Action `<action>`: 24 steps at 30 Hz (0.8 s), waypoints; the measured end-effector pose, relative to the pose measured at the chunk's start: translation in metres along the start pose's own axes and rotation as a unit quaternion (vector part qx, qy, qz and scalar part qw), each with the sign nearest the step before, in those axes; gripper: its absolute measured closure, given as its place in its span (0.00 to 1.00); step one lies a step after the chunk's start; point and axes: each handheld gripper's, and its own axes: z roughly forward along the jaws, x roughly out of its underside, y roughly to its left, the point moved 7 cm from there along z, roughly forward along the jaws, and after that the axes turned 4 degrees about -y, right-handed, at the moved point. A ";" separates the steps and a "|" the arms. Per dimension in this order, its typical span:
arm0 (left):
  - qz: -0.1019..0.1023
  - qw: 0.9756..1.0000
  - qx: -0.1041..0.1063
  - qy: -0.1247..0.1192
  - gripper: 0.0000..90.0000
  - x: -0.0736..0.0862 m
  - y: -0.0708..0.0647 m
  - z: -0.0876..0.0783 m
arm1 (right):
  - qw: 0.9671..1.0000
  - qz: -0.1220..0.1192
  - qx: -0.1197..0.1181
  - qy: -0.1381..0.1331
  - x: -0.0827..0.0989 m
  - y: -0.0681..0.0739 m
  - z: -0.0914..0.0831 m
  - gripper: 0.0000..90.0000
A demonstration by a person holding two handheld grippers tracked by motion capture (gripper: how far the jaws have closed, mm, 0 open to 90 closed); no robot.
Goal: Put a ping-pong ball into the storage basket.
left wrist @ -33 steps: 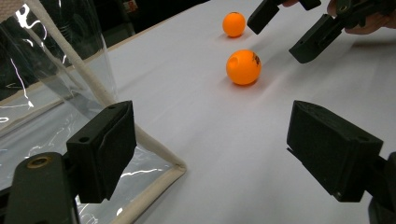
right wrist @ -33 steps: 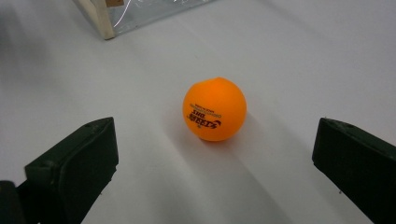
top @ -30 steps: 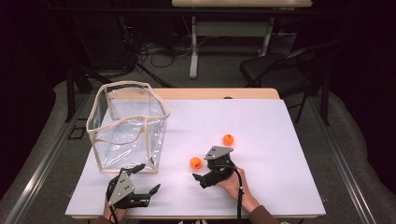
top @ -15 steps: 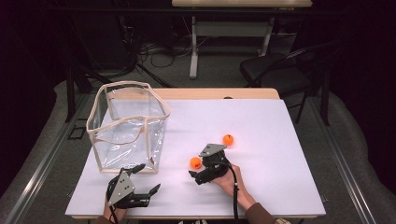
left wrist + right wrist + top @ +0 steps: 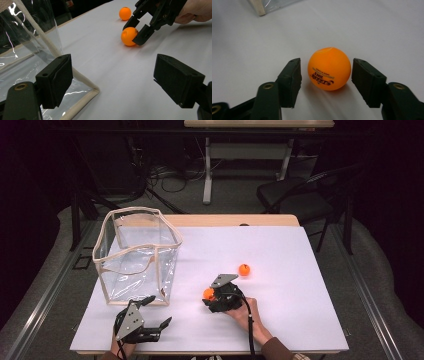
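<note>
The right hand-held gripper [image 5: 325, 75] has just been closing its jaws around the near orange ball [image 5: 329, 68] on the white worktop [image 5: 374, 30], small gaps remaining either side, not yet clamped.

near orange ball [image 5: 208, 293]: partly hidden behind the right gripper [image 5: 216, 301] in high view; print too small to read there. pad contact not resolvable, thin gaps show in right gripper view. clear bag [image 5: 30, 50]: cut off by left and top edges in left gripper view. person's forearms cropped at bottom edge.
</note>
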 end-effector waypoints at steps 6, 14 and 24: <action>0.000 1.000 0.000 0.001 0.18 0.000 0.000 0.000 | 1.000 -0.005 0.001 0.002 0.000 0.000 0.001 0.55; 0.000 1.000 0.001 0.001 0.18 0.000 0.000 0.000 | 1.000 -0.011 0.004 0.004 -0.001 0.000 -0.001 0.56; 0.001 1.000 0.000 0.001 0.18 0.000 0.000 0.000 | 1.000 -0.008 0.012 -0.010 -0.010 -0.002 -0.014 0.56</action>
